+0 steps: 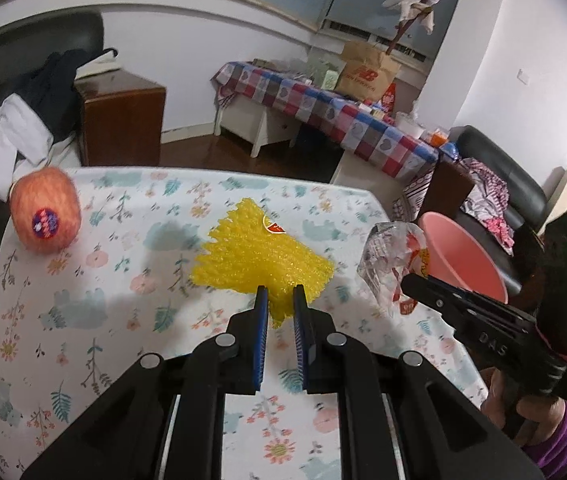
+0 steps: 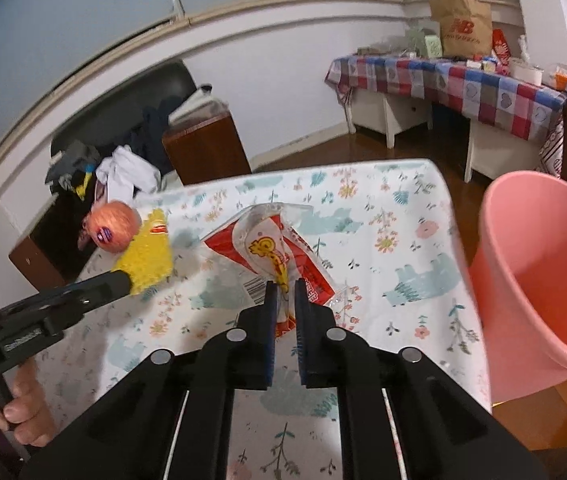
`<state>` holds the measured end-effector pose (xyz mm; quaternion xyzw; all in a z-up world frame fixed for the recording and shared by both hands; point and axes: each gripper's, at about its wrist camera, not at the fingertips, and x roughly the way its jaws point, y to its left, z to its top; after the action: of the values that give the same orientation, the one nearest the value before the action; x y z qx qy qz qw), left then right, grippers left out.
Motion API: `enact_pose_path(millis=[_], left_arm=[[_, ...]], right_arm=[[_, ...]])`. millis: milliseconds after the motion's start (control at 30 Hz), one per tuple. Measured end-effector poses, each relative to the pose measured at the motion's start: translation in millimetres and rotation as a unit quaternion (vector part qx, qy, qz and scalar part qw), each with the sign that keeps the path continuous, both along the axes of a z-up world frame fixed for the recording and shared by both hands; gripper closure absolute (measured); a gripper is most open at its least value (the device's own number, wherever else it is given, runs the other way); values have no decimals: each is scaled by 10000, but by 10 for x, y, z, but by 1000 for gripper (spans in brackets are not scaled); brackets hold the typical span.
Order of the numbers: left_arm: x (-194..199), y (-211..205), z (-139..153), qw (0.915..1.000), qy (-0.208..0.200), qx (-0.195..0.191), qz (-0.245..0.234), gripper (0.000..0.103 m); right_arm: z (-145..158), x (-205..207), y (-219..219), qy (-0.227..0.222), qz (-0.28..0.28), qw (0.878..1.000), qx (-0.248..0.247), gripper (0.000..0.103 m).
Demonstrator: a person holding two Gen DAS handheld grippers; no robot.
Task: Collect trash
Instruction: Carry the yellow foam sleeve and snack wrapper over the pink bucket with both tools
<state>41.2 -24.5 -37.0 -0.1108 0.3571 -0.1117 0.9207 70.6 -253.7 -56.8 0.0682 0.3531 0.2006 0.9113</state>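
On the flowered desk (image 1: pixel 83 312) both pieces of trash are now in my grip, though neither has reached the pink bin (image 2: pixel 543 280) yet. My left fingers (image 1: pixel 280 300) are pinched nearly shut on the near corner of the yellow foam net (image 1: pixel 259 256), which fans out ahead of them; whether its far edge is clear of the cloth I cannot tell. My right fingers (image 2: pixel 285 294) have closed down on the near end of the clear plastic wrapper (image 2: pixel 271 240) with its red and yellow print, and the film is squeezed between the pads while the rest of it trails forward over the cloth.

I judge the picking-up step finished for these two items and the carrying and dropping still ahead. The bin stands off the desk's right edge, just beside my right hand and tilted toward me; as far as I can see into it, it looks empty, so nothing seems to have gone in so far. The wrapper has the shorter trip; the foam net must cross the whole desk.

An apple (image 1: pixel 45 216) with a sticker sits at the far left corner. I take it for fruit and not trash, so it probably stays. No other loose litter shows on the cloth.
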Motion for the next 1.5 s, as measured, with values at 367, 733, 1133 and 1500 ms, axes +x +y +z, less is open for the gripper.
enact_pose_path(millis=[367, 733, 1133, 1500], left_arm=[[17, -525, 196, 9983, -311, 16, -488, 92], [-11, -1057, 412, 9933, -661, 89, -942, 92], [9, -1542, 542, 9862, -862, 170, -1400, 92], [92, -2047, 516, 9792, -860, 336, -1806, 92]], right_arm=[[207, -288, -506, -361, -598, 9974, 146, 94], [305, -444, -888, -618, -1023, 9926, 233, 94], [305, -539, -1442, -753, -1704, 9816, 415, 94], [168, -568, -1842, -668, -2207, 9714, 559, 94]])
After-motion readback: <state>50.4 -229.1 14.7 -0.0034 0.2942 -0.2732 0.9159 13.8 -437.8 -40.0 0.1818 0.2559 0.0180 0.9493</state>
